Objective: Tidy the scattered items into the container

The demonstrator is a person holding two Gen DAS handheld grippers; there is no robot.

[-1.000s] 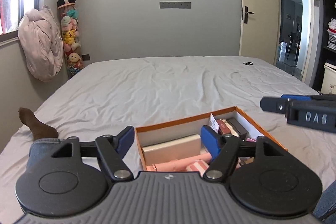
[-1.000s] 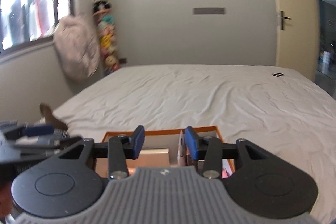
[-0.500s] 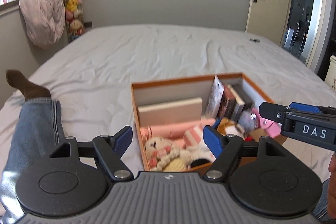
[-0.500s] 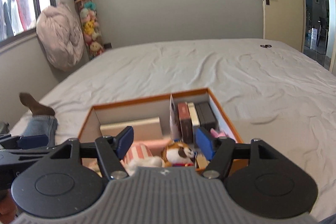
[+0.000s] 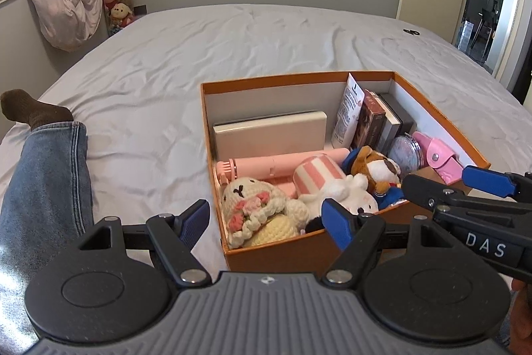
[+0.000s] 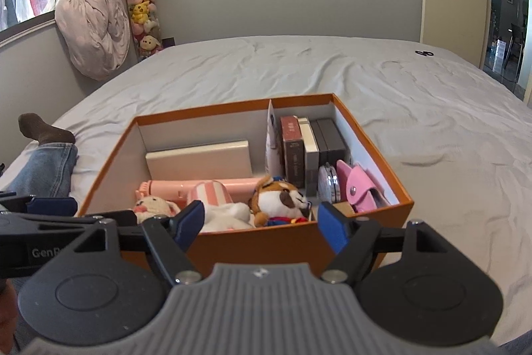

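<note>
Orange cardboard box sits on the grey bed near its front edge, packed: crocheted bunny, plush dog, pink fan, upright books, pink pouch. Left tool spread wide, empty, over the box's front-left corner. Right tool has just been opening, now wide, nothing between its fingers, at the box's front wall.

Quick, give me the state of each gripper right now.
Left gripper: open, holding nothing, near corner of the orange box between its fingers.
Right gripper: open, holding nothing, jaws have just been opening, over the box's near wall.
</note>
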